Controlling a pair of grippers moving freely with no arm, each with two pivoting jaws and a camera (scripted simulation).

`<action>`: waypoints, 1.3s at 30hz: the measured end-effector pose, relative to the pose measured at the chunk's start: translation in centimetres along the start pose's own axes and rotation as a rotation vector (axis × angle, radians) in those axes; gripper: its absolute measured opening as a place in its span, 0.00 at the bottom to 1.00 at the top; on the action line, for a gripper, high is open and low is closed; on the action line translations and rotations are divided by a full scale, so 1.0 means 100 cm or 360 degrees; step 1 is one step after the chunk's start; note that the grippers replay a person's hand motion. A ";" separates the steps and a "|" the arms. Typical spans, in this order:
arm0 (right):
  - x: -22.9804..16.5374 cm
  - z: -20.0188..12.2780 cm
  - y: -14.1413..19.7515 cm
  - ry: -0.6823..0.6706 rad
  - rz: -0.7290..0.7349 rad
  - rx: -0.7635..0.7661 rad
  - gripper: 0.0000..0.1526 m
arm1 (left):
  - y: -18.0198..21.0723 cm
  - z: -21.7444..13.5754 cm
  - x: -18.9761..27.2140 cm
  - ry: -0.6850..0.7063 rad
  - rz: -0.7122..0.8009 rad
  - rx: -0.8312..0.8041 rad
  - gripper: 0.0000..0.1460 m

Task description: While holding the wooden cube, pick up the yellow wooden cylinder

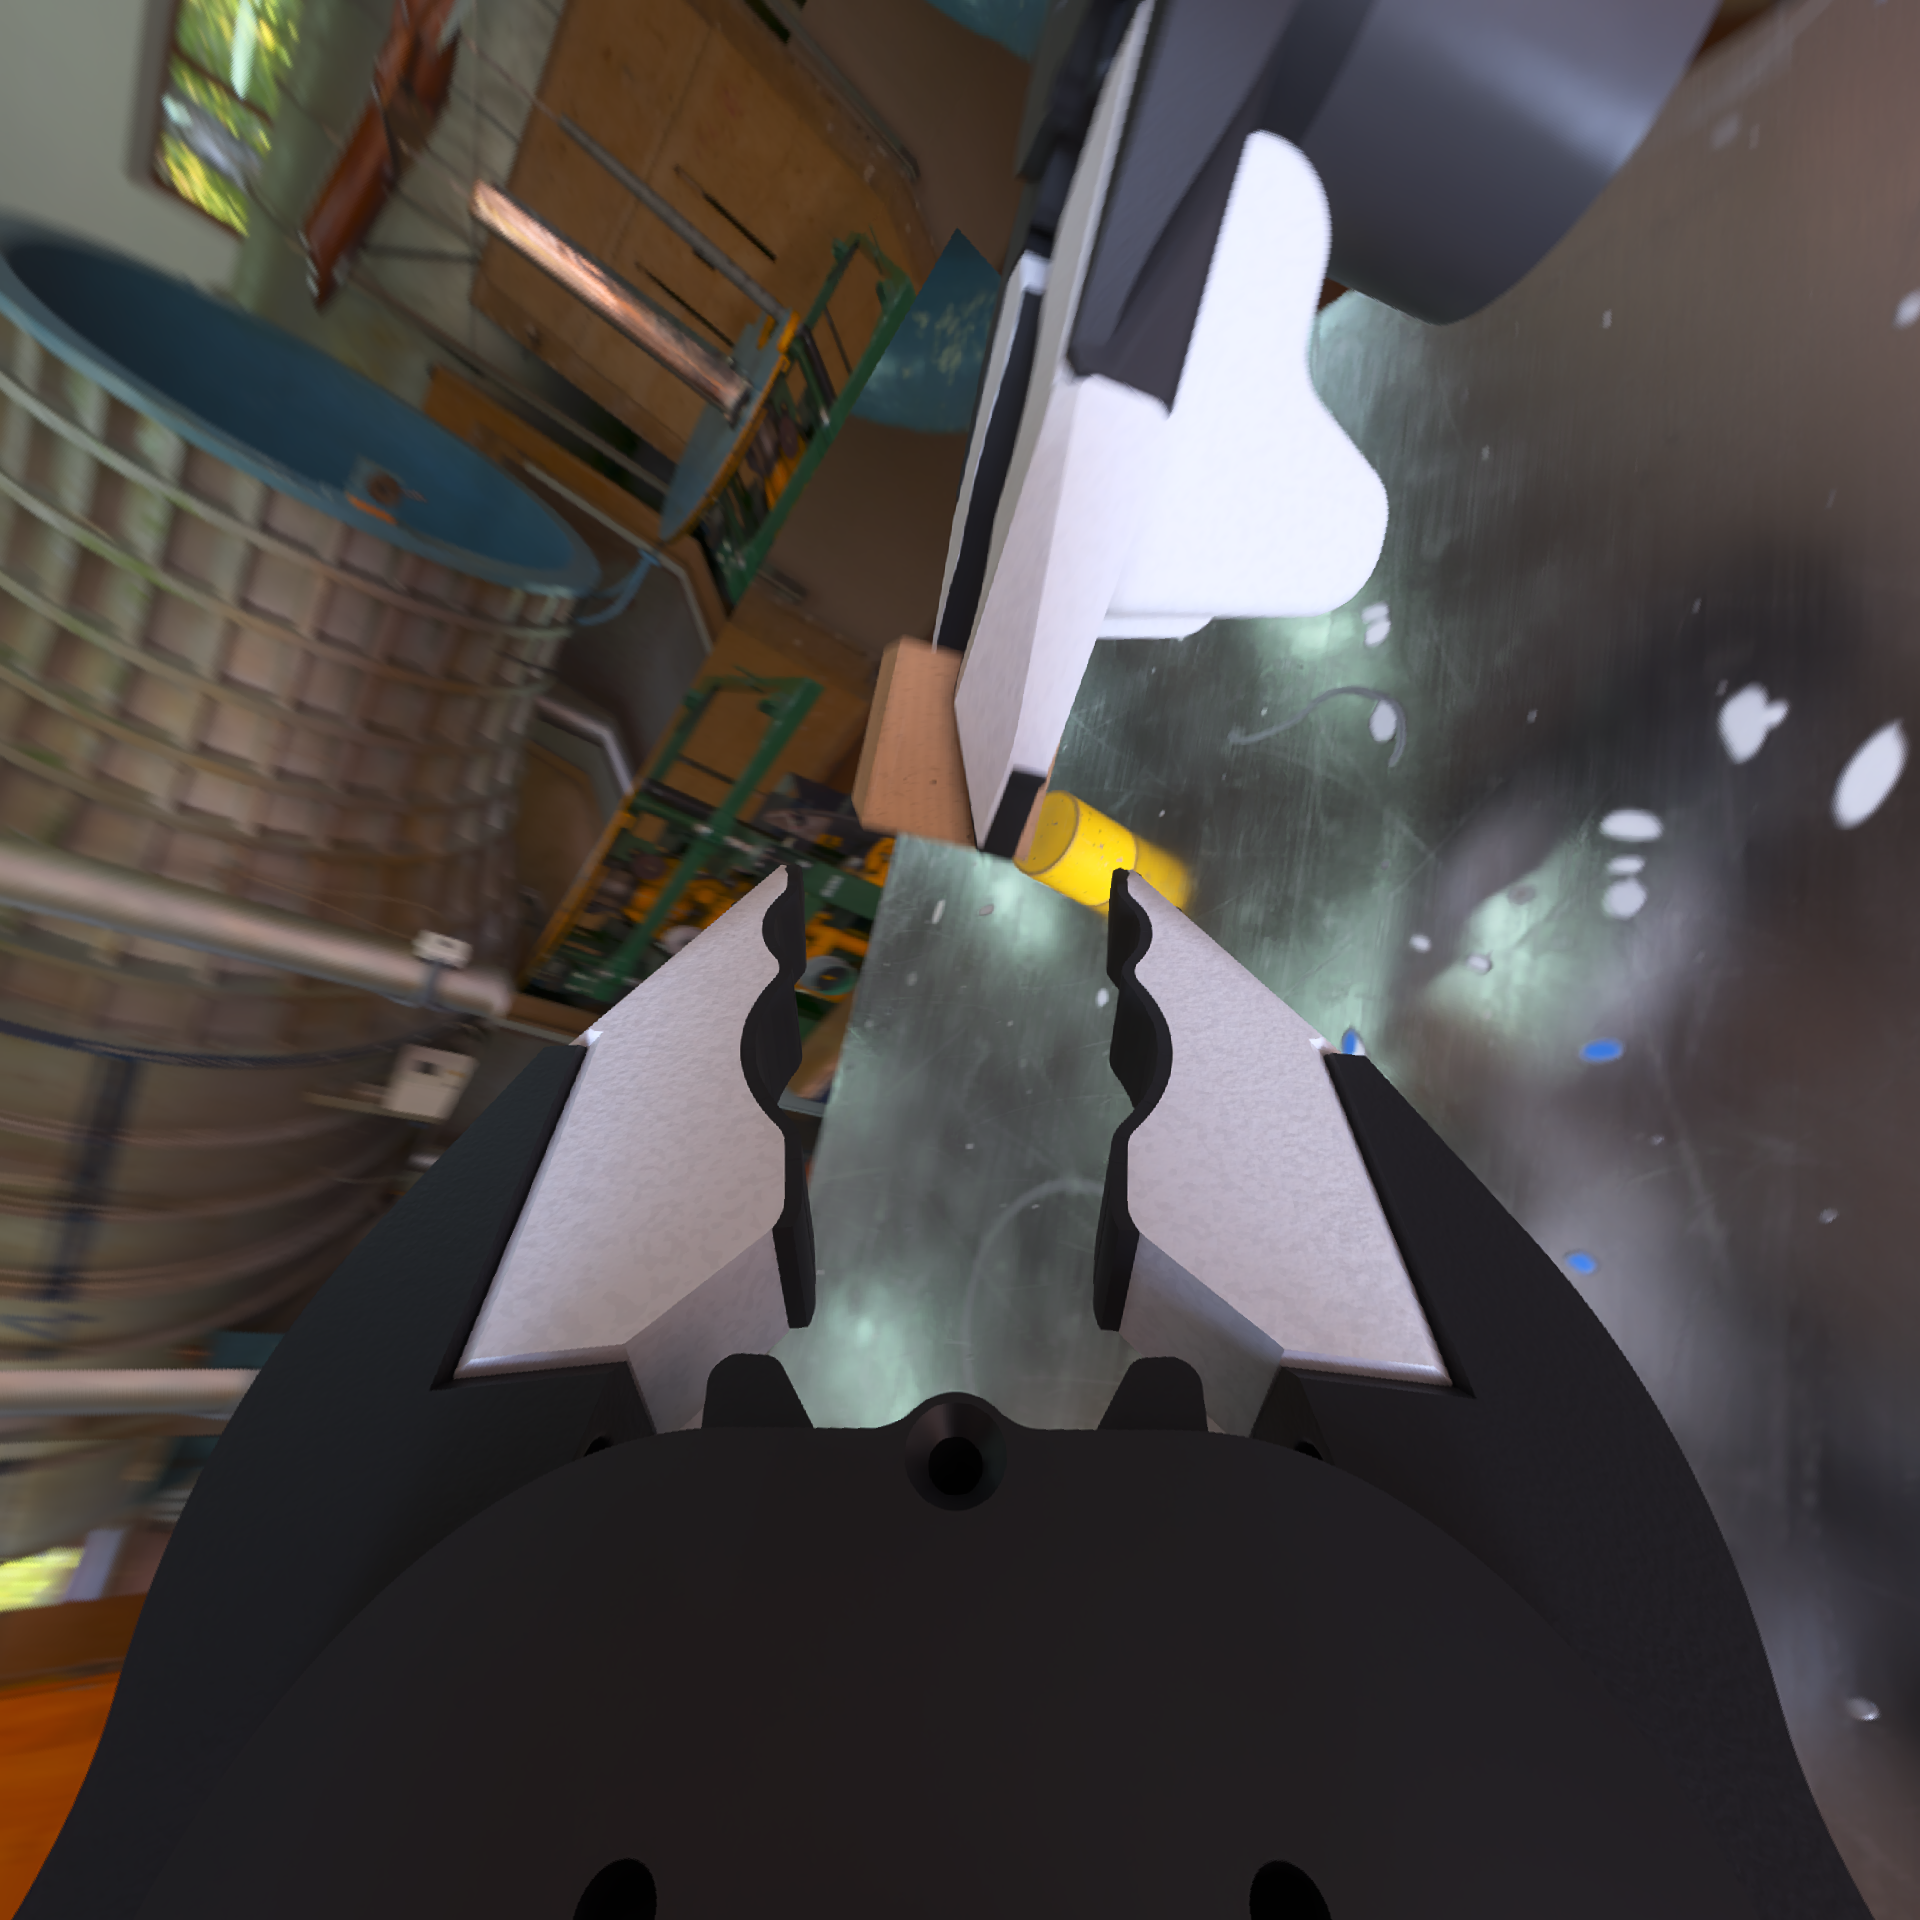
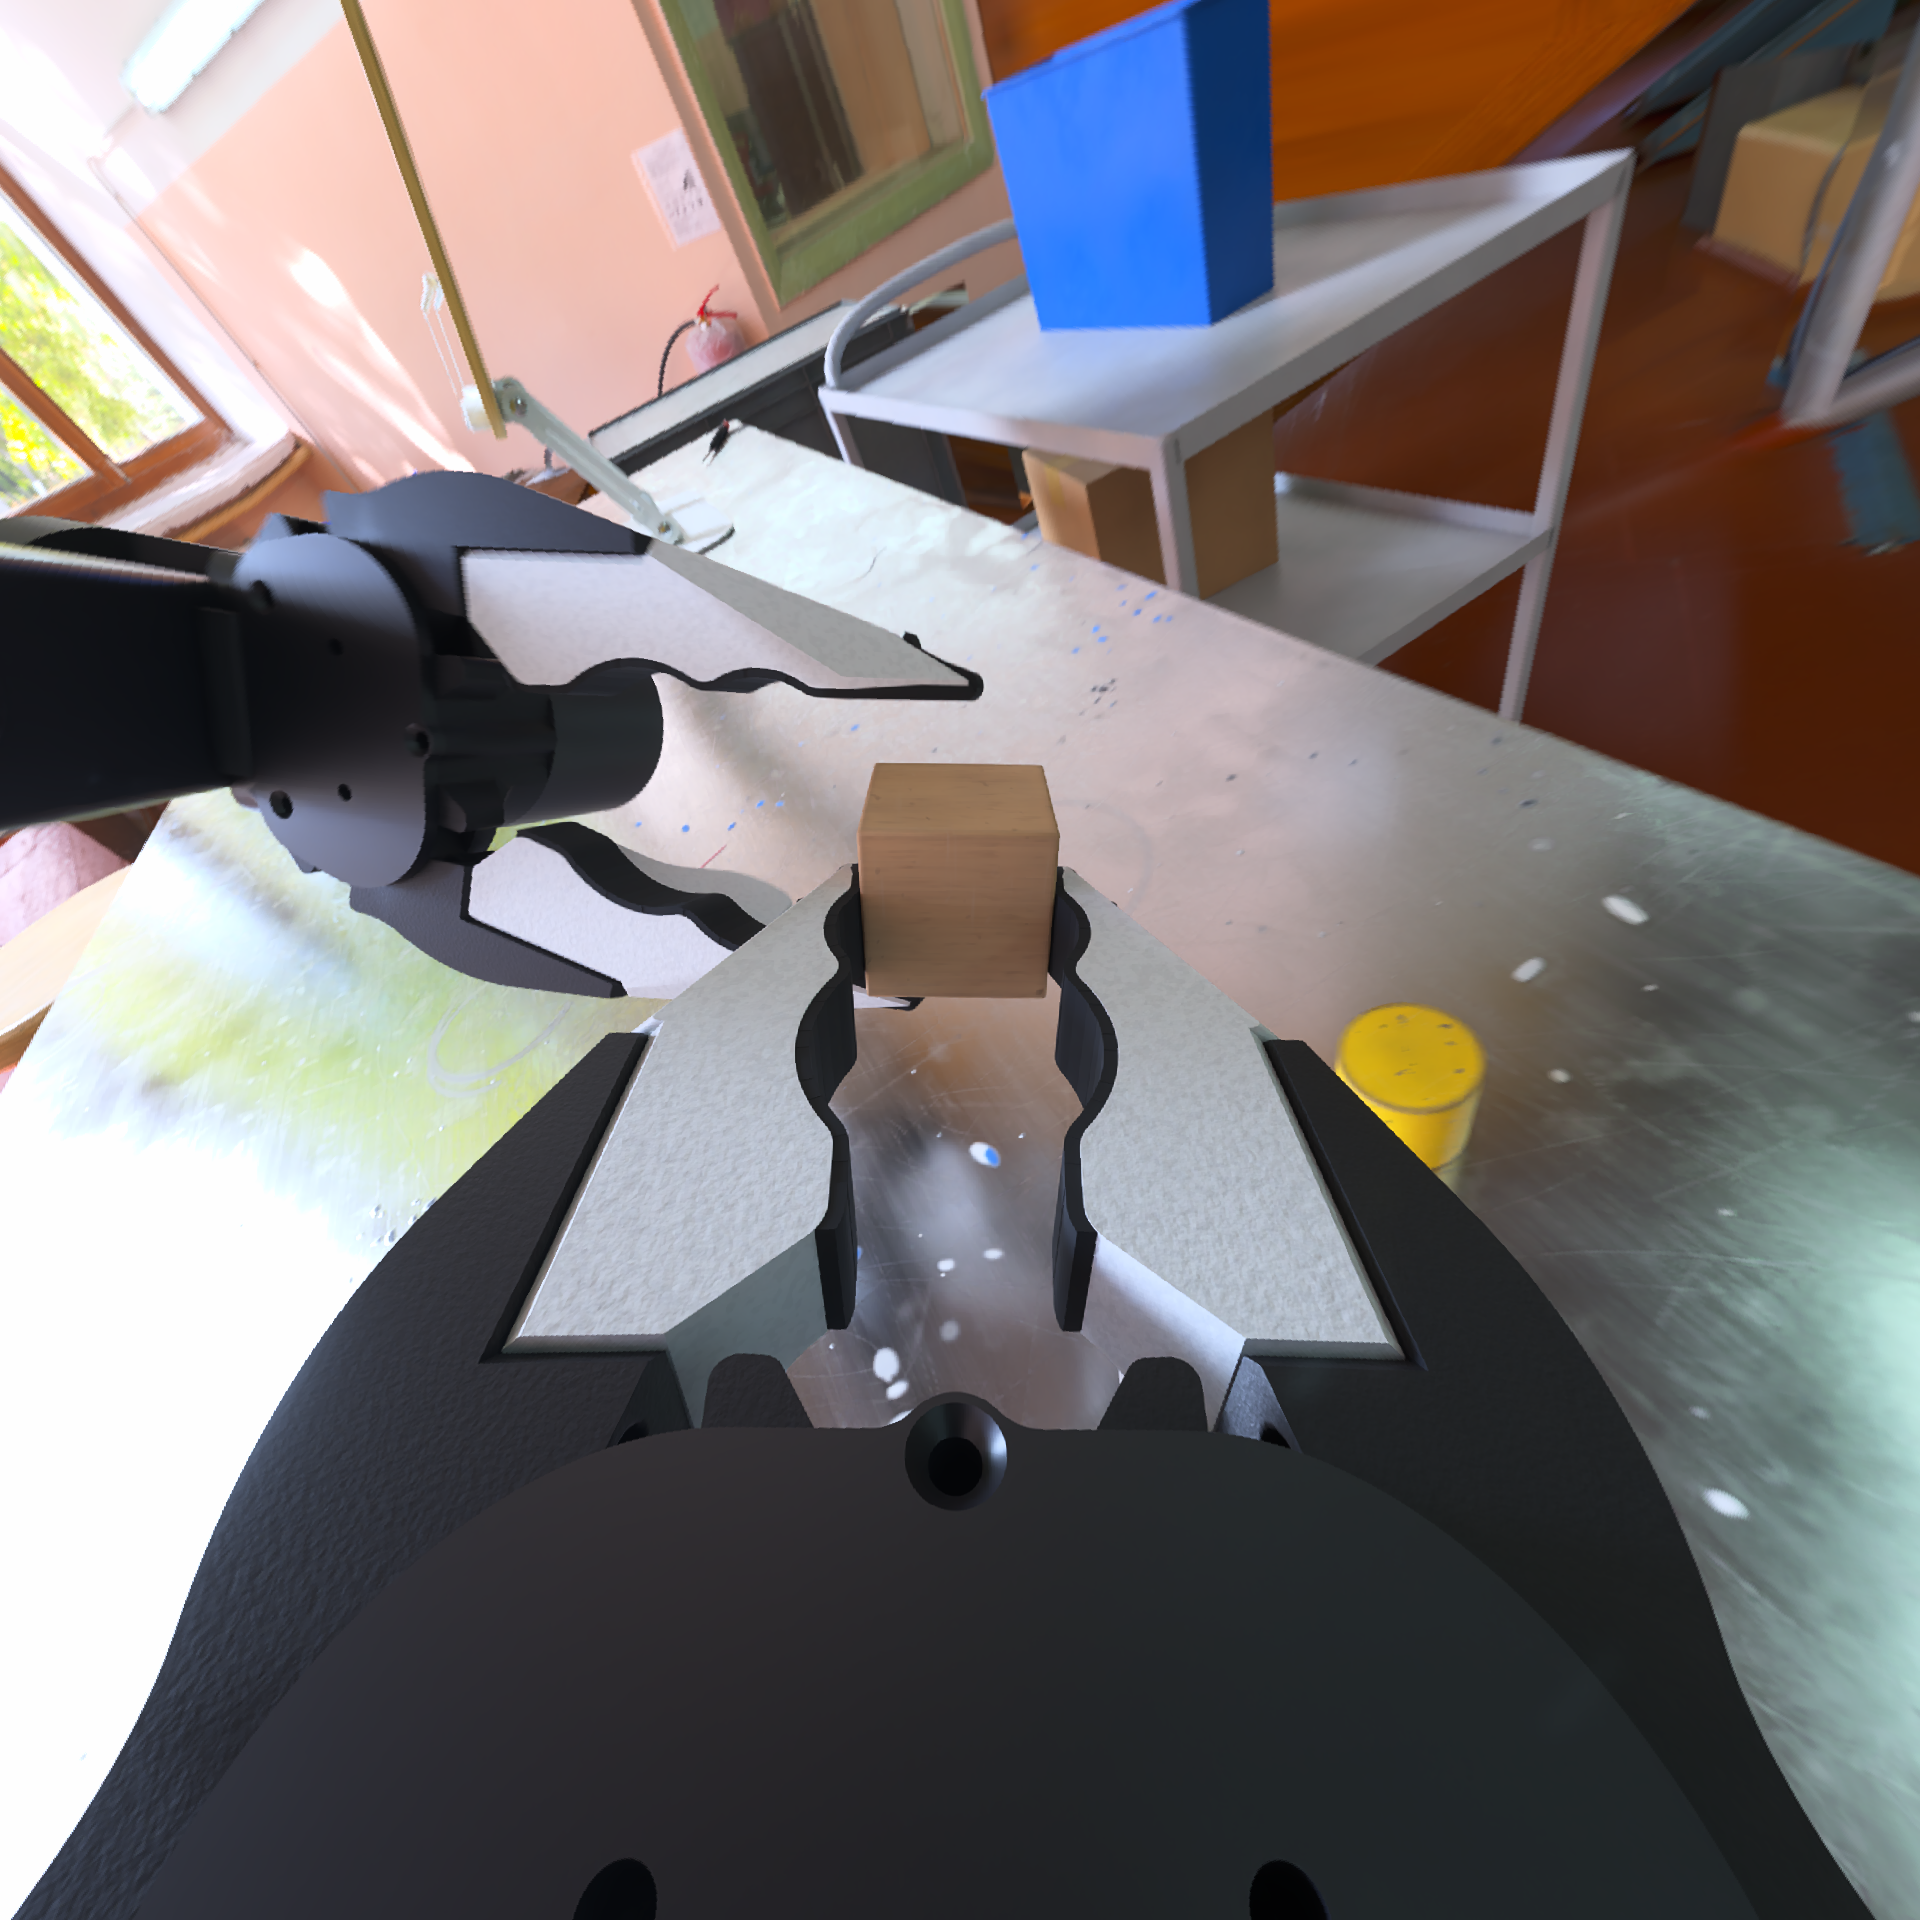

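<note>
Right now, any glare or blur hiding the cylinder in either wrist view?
Left wrist view: edges smeared and rolled sideways; yellow cylinder sharp, partly behind the left gripper fingertip. Right wrist view: glare washes out the table at lower left; the cylinder and wooden cube stay clear.

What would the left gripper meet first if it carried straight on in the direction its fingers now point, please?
Probably the right gripper holding the wooden cube, with the yellow wooden cylinder just beside that line. The open left gripper has nothing between its fingers yet; depth is hard to judge.
</note>
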State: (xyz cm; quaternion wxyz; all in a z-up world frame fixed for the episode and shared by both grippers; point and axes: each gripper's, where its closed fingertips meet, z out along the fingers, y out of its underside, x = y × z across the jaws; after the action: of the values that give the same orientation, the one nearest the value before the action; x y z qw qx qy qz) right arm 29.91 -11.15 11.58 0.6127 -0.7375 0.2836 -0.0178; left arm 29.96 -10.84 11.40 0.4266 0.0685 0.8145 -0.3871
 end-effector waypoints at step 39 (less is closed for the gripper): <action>0.035 -0.059 -0.054 0.0039 0.0047 0.0423 0.22 | 0.044 0.117 0.044 0.1263 -0.0837 0.0096 0.26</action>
State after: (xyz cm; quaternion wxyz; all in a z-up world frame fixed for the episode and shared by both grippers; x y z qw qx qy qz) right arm 32.79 -17.47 16.87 0.7016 -0.6453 0.2971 -0.0550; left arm 36.62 -16.85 1.67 -0.0321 0.0150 0.8926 -0.4494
